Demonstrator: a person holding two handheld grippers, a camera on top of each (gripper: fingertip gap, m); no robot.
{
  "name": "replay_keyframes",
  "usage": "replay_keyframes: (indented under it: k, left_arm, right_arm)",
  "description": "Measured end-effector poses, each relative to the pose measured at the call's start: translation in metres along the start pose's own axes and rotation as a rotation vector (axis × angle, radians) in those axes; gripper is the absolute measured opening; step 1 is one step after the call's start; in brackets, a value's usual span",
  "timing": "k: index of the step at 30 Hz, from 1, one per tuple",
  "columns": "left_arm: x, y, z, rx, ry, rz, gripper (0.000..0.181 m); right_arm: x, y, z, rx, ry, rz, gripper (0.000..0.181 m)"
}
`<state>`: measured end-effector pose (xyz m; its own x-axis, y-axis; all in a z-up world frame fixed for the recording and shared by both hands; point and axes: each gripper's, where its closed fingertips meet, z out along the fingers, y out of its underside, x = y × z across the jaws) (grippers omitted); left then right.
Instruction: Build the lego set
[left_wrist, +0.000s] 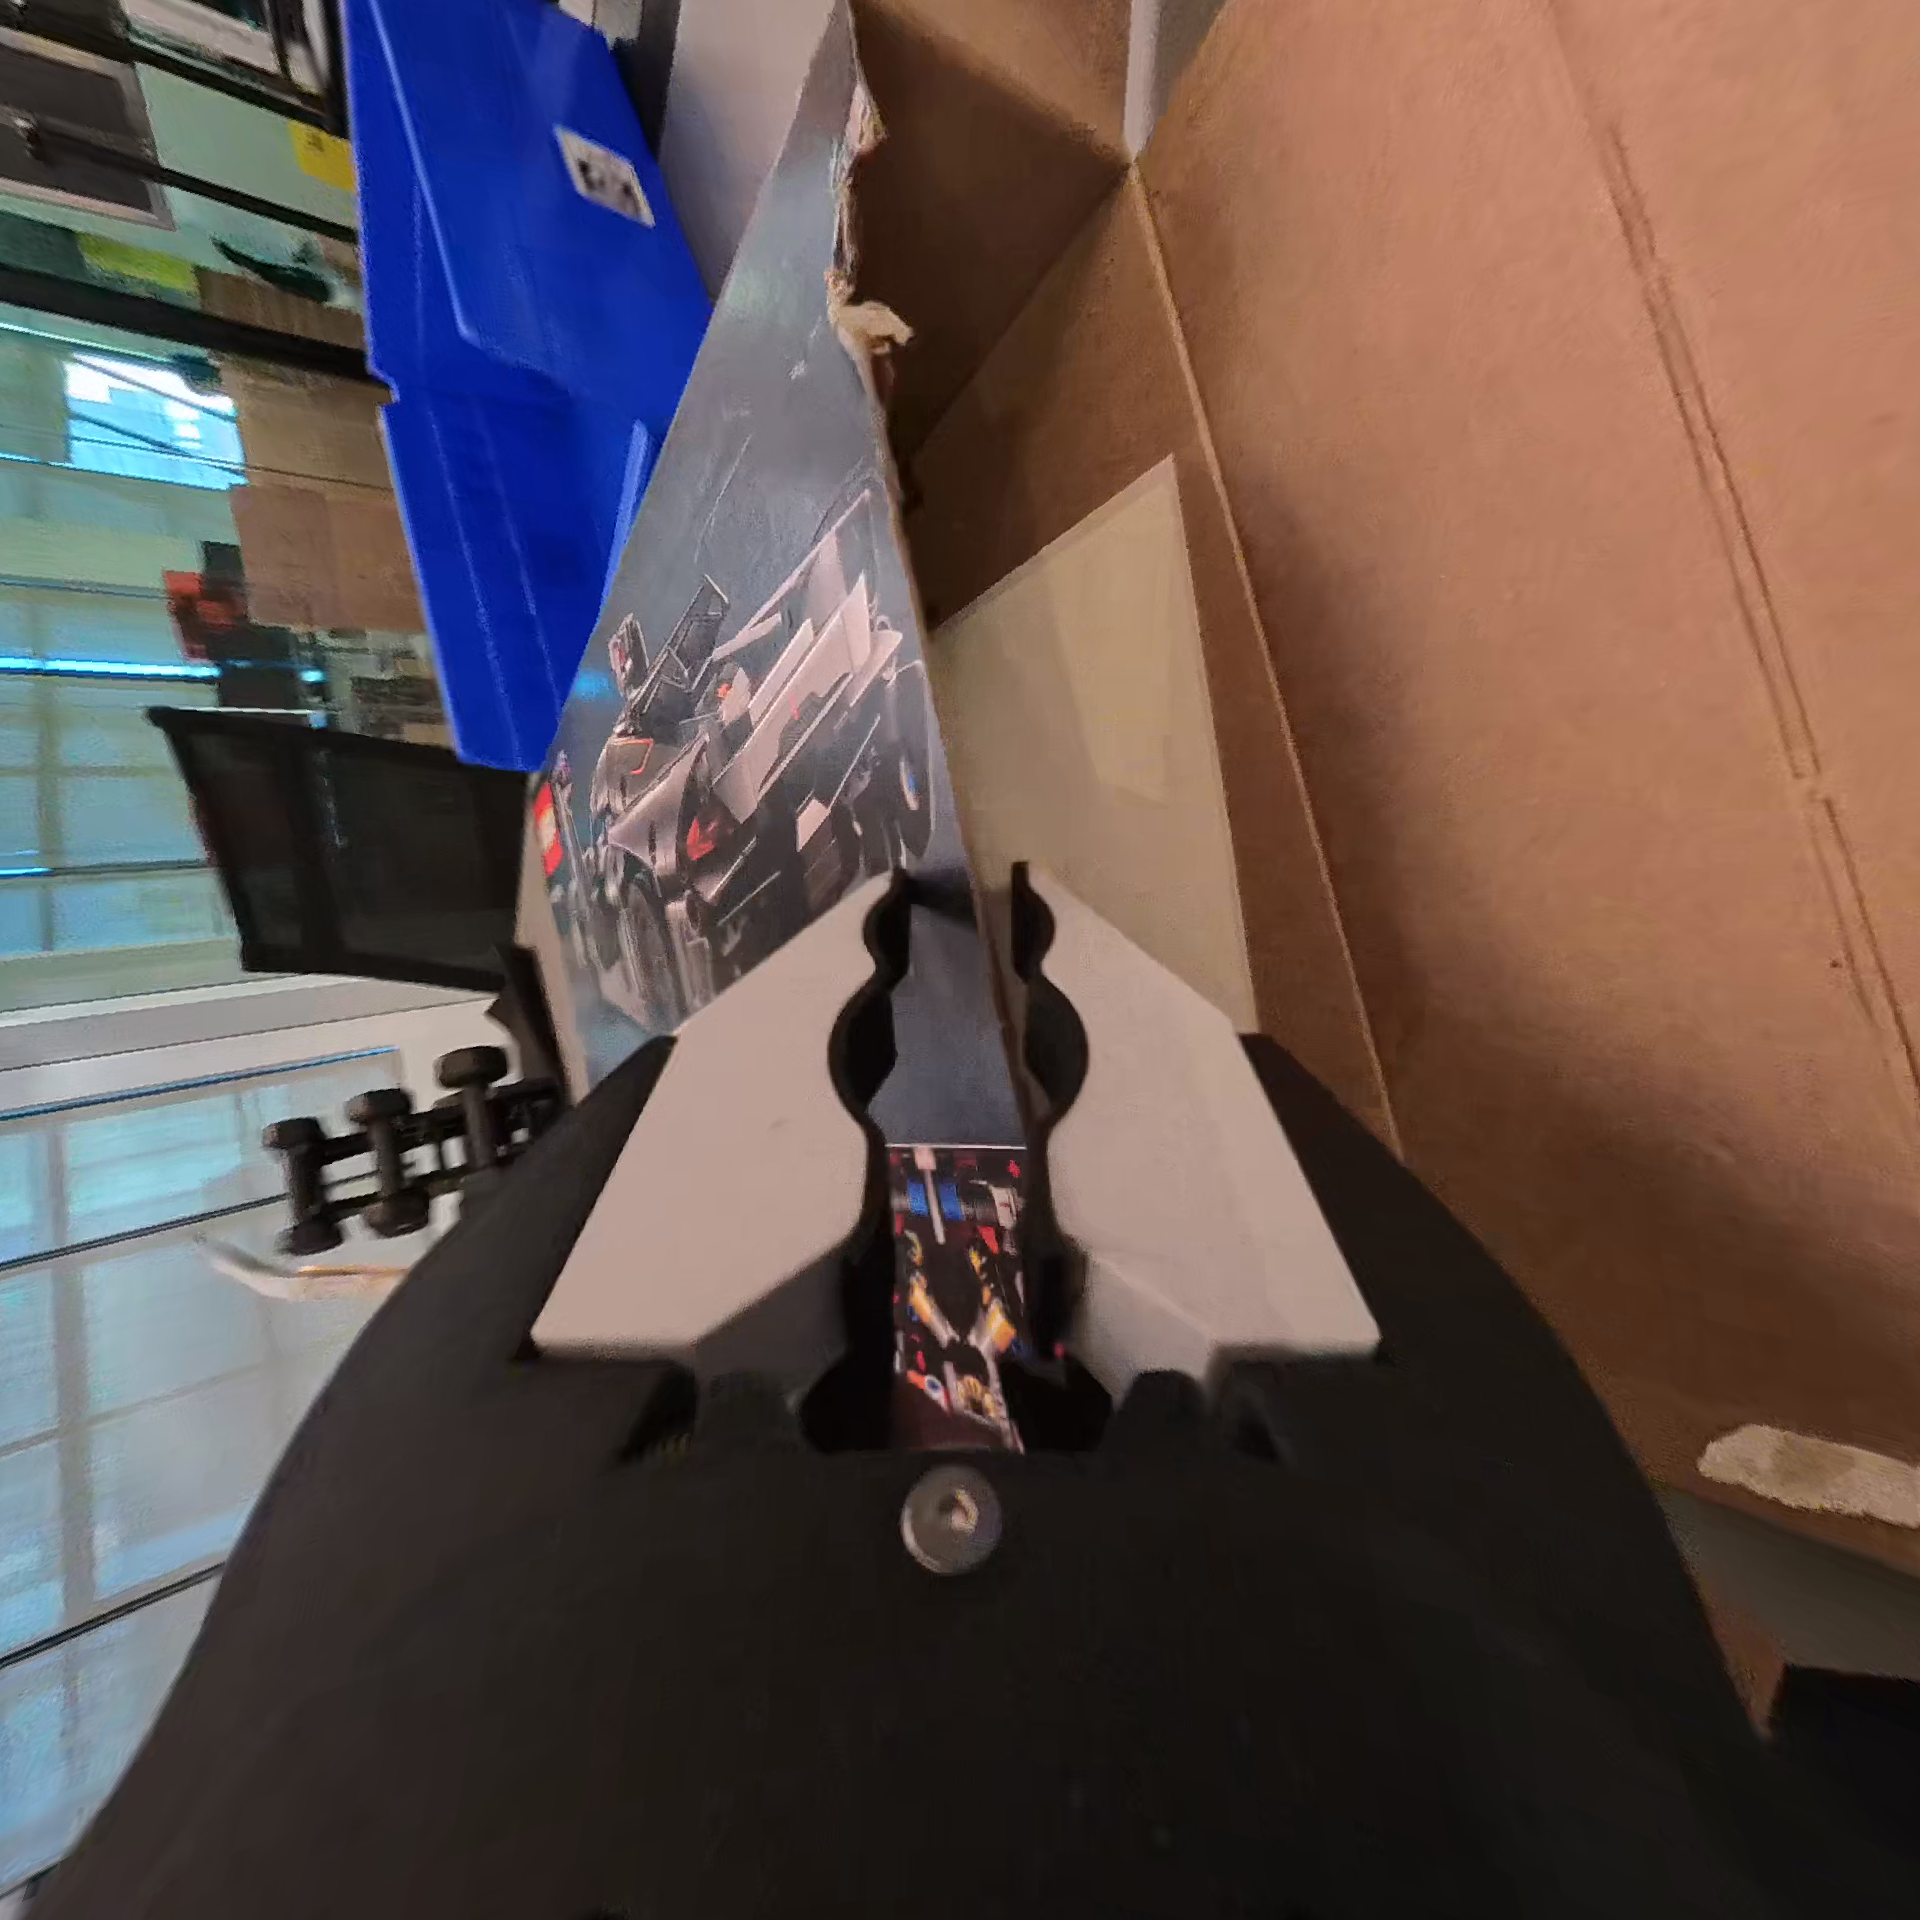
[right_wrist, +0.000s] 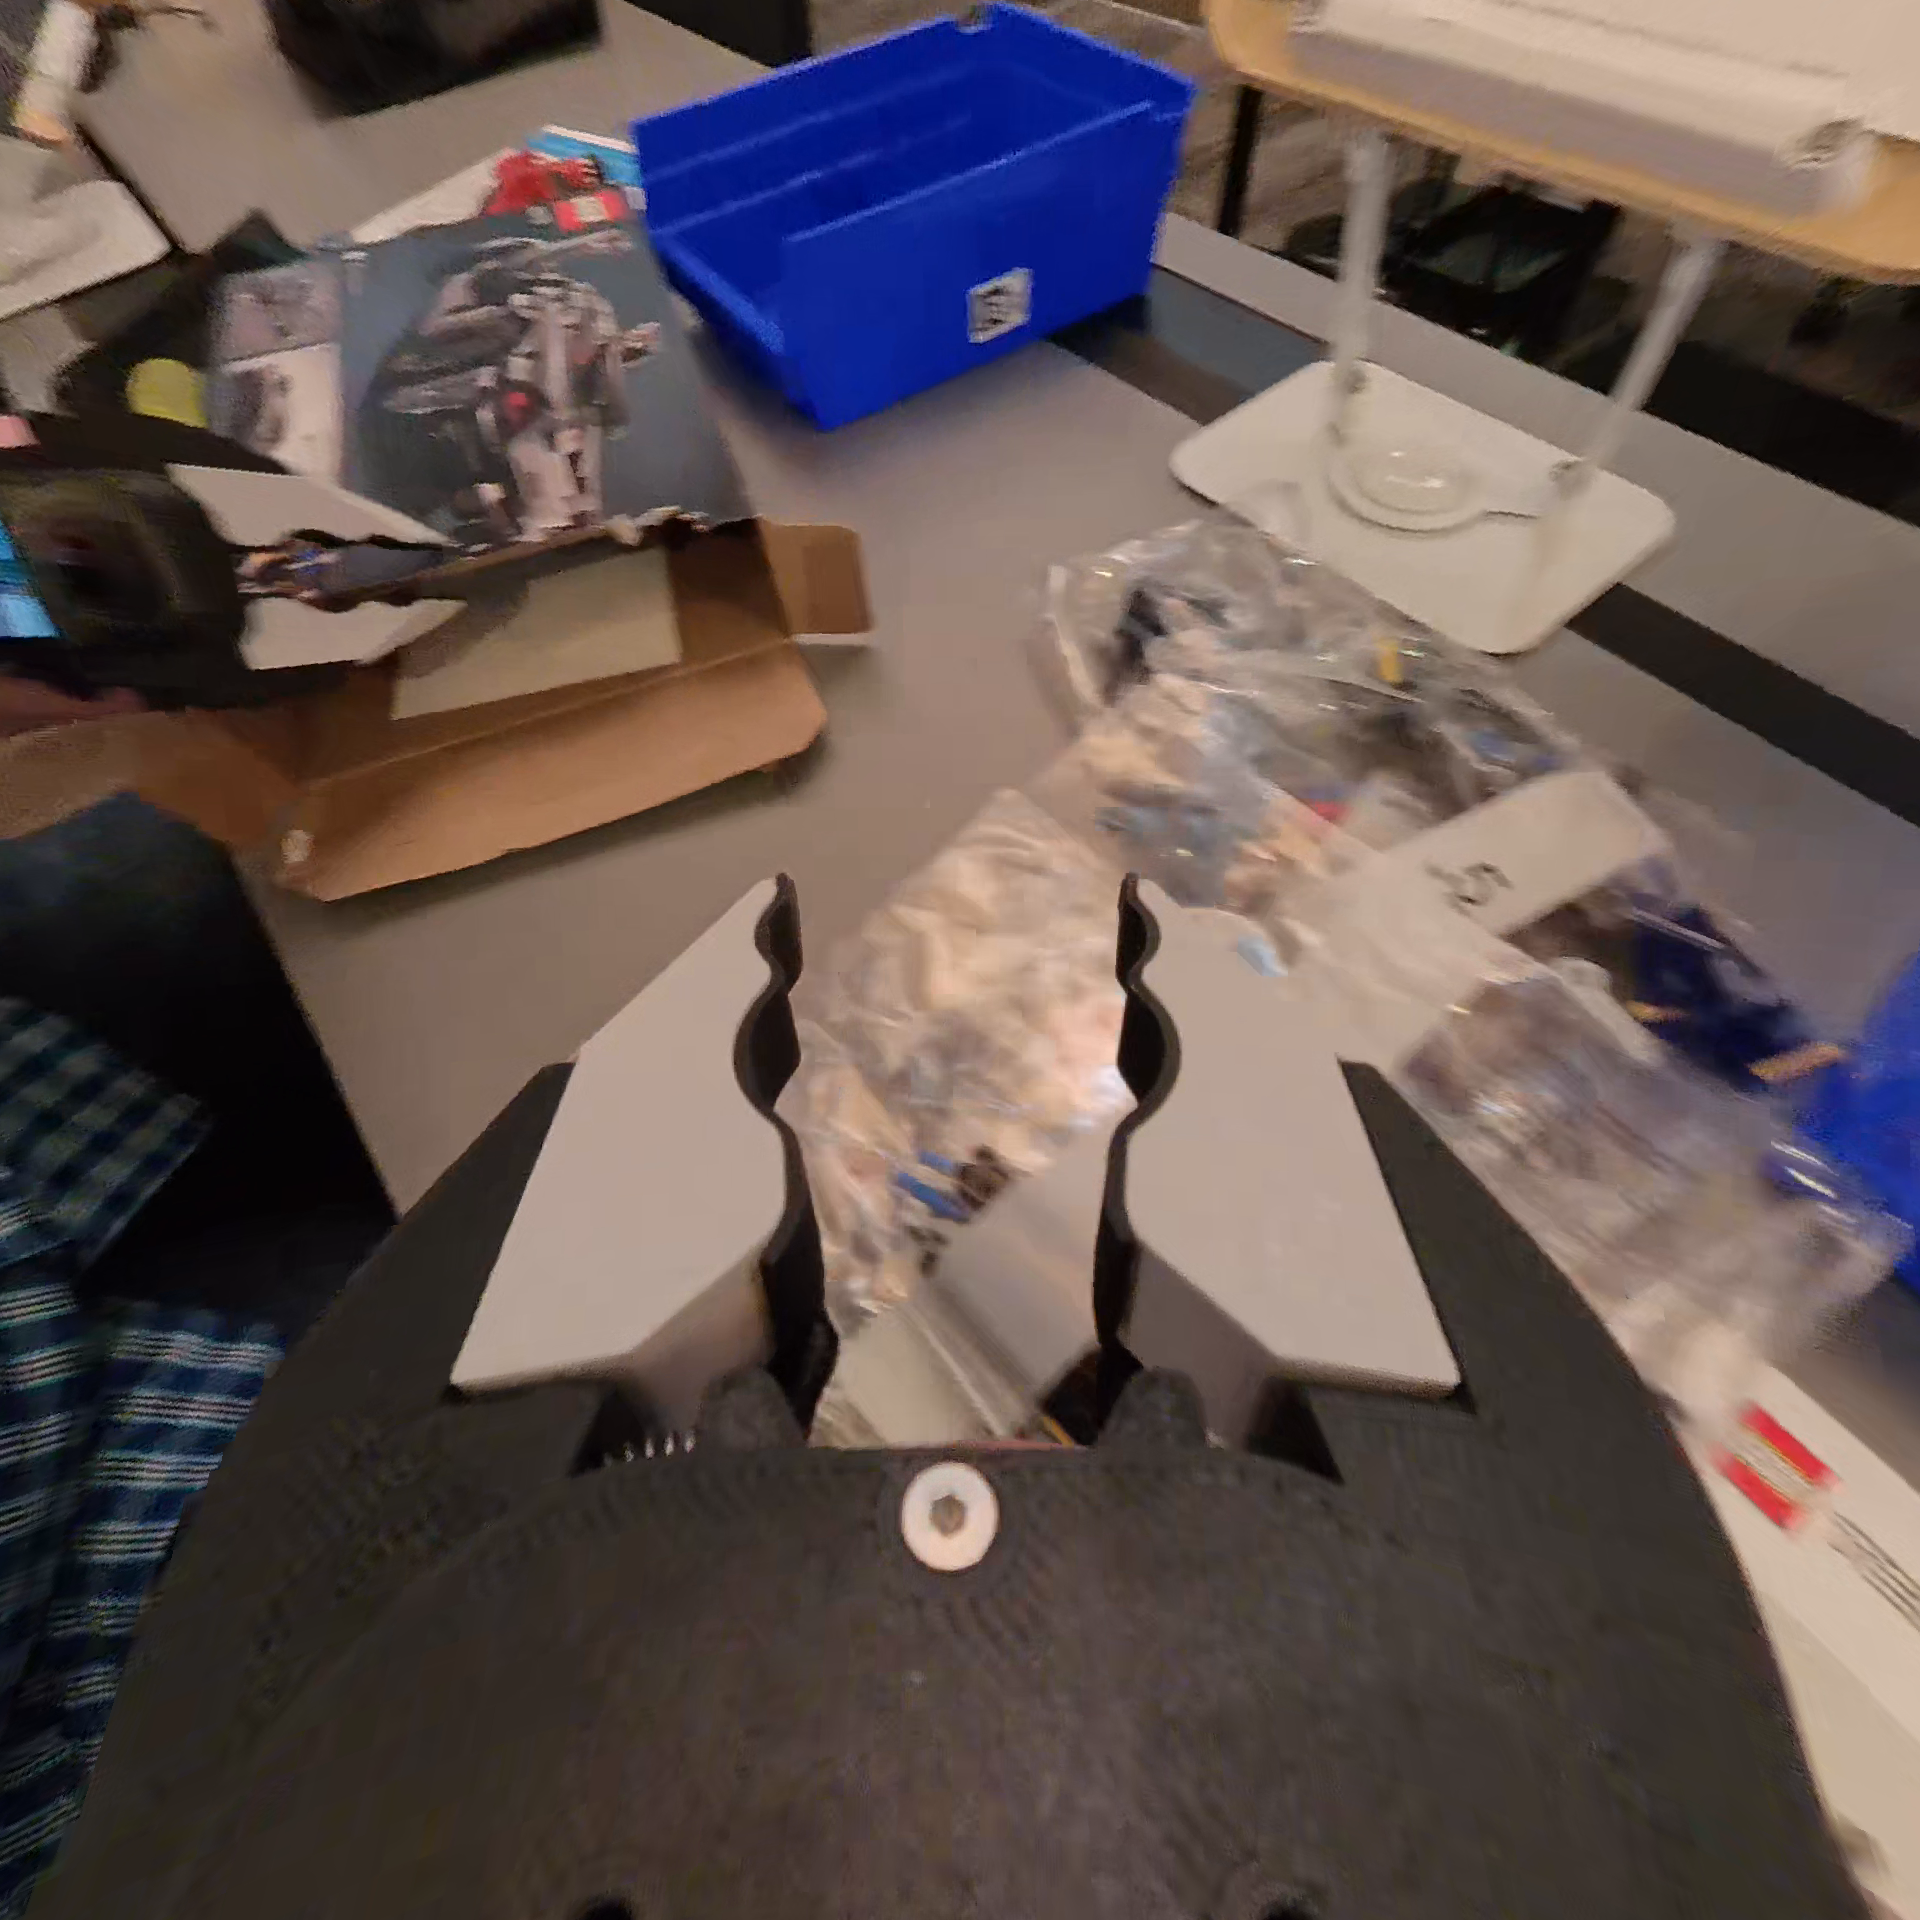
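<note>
The lego set box lies torn open on the grey worktop, its brown cardboard inside showing. This box serves as the landmark.

The left claw is closed on the box's printed top panel, the thin card pinched between its grey fingers, lifting that flap away from the brown interior.

To the right of the box, clear plastic bags of lego pieces lie heaped on the worktop, all apparently sealed. The right claw hovers above the nearest bag with its jaws spread wide, holding nothing.

Beyond the box stands a blue plastic bin, which looks empty. Farther right of the box is a white stand.

Progress looks very early: the box is opened and the bags are out, but no bag is opened and no bricks are joined.
</note>
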<state>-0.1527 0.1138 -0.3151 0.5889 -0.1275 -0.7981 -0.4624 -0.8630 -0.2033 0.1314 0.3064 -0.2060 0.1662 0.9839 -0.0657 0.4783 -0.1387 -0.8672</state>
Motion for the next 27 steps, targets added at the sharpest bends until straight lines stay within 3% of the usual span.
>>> replay_keyframes:
  k: [7,13,18,22,27]
  left_arm:
    - [-0.037,0.006,-0.011,0.051,-0.102,-0.001,0.004]
    - [-0.068,-0.005,-0.037,0.138,-0.055,-0.089,0.003]
    - [-0.074,-0.008,-0.048,0.173,0.014,-0.148,0.004]
    - [-0.075,-0.009,-0.054,0.2,0.065,-0.194,0.005]
    - [-0.089,-0.01,-0.066,0.237,0.123,-0.273,0.006]
  right_arm:
    - [-0.09,-0.005,0.042,0.025,-0.208,-0.053,0.05]
    - [-0.145,-0.016,0.077,0.07,-0.307,-0.06,0.051]
    - [-0.178,-0.025,0.112,0.112,-0.384,-0.002,0.056]
    - [-0.176,-0.028,0.133,0.101,-0.367,0.024,0.055]
    - [-0.159,-0.043,0.131,0.136,-0.366,0.067,0.051]
